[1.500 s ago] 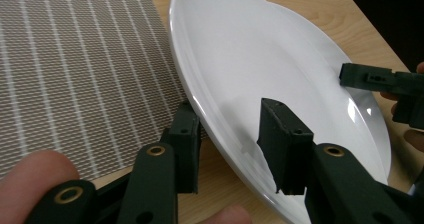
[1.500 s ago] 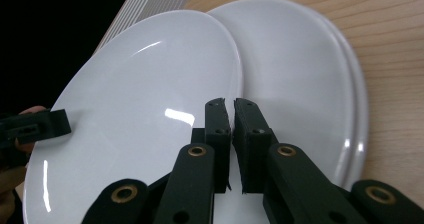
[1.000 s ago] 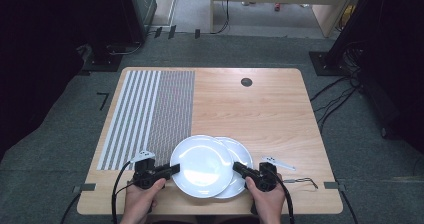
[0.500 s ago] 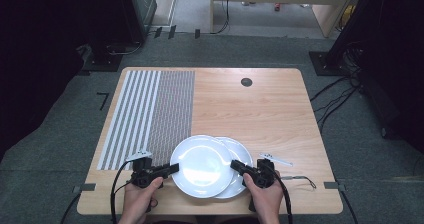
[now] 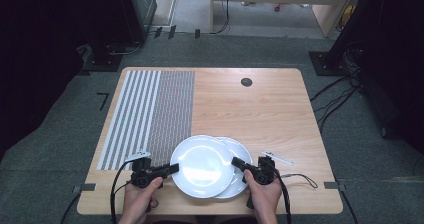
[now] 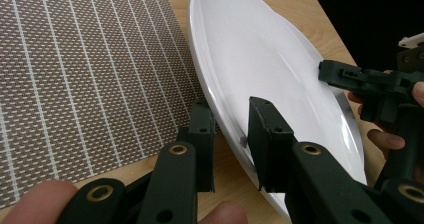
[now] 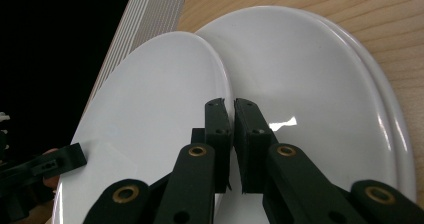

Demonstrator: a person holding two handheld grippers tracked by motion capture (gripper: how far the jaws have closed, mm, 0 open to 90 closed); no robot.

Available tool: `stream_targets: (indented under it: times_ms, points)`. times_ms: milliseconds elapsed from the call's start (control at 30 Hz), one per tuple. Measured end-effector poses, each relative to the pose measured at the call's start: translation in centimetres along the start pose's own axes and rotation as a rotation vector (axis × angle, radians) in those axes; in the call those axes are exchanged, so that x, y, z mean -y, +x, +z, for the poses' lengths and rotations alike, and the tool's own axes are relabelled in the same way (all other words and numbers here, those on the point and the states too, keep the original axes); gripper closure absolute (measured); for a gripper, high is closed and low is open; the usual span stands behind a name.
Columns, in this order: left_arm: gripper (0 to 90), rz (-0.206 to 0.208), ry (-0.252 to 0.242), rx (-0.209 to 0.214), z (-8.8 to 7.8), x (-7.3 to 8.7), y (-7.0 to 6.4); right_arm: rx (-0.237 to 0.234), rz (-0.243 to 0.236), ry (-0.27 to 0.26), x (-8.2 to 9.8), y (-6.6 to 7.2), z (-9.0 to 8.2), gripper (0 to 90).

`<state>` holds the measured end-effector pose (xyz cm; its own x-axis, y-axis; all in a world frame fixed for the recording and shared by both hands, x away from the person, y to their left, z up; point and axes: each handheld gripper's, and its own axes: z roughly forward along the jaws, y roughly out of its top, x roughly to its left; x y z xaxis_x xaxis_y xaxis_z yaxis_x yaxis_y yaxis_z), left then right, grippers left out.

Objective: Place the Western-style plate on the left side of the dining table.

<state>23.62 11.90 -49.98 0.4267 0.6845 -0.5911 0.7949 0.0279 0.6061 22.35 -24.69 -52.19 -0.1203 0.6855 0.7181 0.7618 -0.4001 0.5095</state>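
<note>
Two white plates sit near the table's front edge. The top plate (image 5: 202,166) (image 6: 260,59) (image 7: 150,99) is offset to the left and overlaps the lower plate (image 5: 232,146) (image 7: 310,84). My left gripper (image 5: 170,170) (image 6: 230,129) straddles the top plate's left rim, one jaw under it and one on top. Its jaws have just been closing and now press on the rim. My right gripper (image 5: 236,162) (image 7: 231,106) has just closed further and pinches the same plate's right rim. A hand holds each gripper from below.
A striped grey placemat (image 5: 150,114) (image 6: 75,74) covers the table's left part and reaches up to the left gripper. A small white tool (image 5: 277,158) lies right of the plates. There is a dark round hole (image 5: 246,82) at the far side, and cables trail off the front edge.
</note>
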Motion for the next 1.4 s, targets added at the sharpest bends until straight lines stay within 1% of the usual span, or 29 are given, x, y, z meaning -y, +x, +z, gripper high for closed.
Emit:
stream_targets:
  times_ms: [67, 167, 200, 267, 300, 367, 433, 467, 500, 600, 700, 767, 833, 933, 967, 1067, 1133, 1167, 1200, 1400]
  points:
    - [75.4, 0.002, -0.007, 0.017, -0.1, 0.0, 0.0, -0.003, 0.002, -0.005, -0.1, 0.0, 0.0, 86.8]
    - [77.5, 0.016, -0.018, 0.025, -0.3, -0.2, -0.5, -0.014, 0.032, -0.011, -0.3, 0.1, -0.2, 87.4]
    - [77.7, 0.016, -0.018, 0.025, -0.3, -0.2, -0.5, -0.014, 0.032, -0.011, -0.3, 0.1, -0.2, 87.4]
    - [77.9, 0.005, -0.019, 0.028, -0.3, -0.1, -0.4, -0.01, 0.037, -0.017, -0.5, 0.3, -0.2, 87.6]
    - [78.0, -0.012, -0.019, 0.037, -0.3, -0.1, -0.1, -0.006, 0.037, -0.018, -0.6, 0.4, -0.2, 87.6]
    - [78.3, -0.02, -0.019, 0.04, -0.3, -0.1, 0.0, -0.004, 0.034, -0.021, -0.7, 0.5, -0.1, 87.6]
    - [78.6, -0.023, -0.027, 0.039, -0.5, -0.1, 0.0, -0.01, 0.045, -0.022, -0.7, 0.5, 0.1, 87.7]
    - [78.8, -0.018, -0.028, 0.036, -0.6, -0.2, 0.1, -0.015, 0.051, -0.019, -0.8, 0.6, 0.2, 87.8]
    - [78.9, -0.013, -0.035, 0.025, -0.8, -0.3, 0.0, -0.022, 0.05, -0.016, -0.9, 0.7, 0.4, 87.7]
    - [79.2, -0.009, -0.041, 0.017, -1.1, -0.5, 0.1, -0.028, 0.048, -0.01, -1.0, 0.9, 0.6, 87.7]
    - [80.0, -0.027, -0.056, 0.018, -1.7, -0.7, 0.4, -0.043, 0.039, -0.001, -1.2, 1.4, 1.1, 87.7]
    - [80.4, -0.031, -0.059, 0.02, -1.8, -0.8, 0.5, -0.047, 0.038, 0.001, -1.3, 1.5, 1.2, 87.6]
    - [80.6, -0.039, -0.072, 0.019, -2.2, -1.0, 0.6, -0.051, 0.025, 0.003, -1.7, 2.0, 1.5, 87.6]
    - [80.8, -0.036, -0.079, 0.015, -2.5, -1.1, 0.6, -0.053, 0.019, 0.004, -2.0, 2.3, 1.8, 87.6]
    - [80.9, -0.039, -0.089, 0.011, -2.7, -1.2, 0.7, -0.055, 0.016, 0.009, -2.2, 2.6, 2.1, 87.5]
    - [80.9, -0.045, -0.097, 0.008, -3.0, -1.3, 0.8, -0.058, 0.007, 0.013, -2.5, 2.9, 2.4, 87.5]
    - [81.1, -0.052, -0.107, 0.006, -3.3, -1.5, 1.0, -0.067, 0.0, 0.019, -2.9, 3.4, 2.9, 87.5]
    - [81.2, -0.052, -0.12, 0.001, -3.6, -1.6, 0.9, -0.071, -0.003, 0.019, -3.0, 3.5, 3.0, 87.5]
    - [81.2, -0.05, -0.122, -0.002, -3.7, -1.7, 1.0, -0.074, 0.002, 0.025, -3.1, 3.7, 3.2, 87.4]
    - [81.1, -0.071, -0.154, -0.009, -4.6, -2.1, 1.6, -0.087, -0.022, 0.032, -4.0, 4.8, 4.3, 87.5]
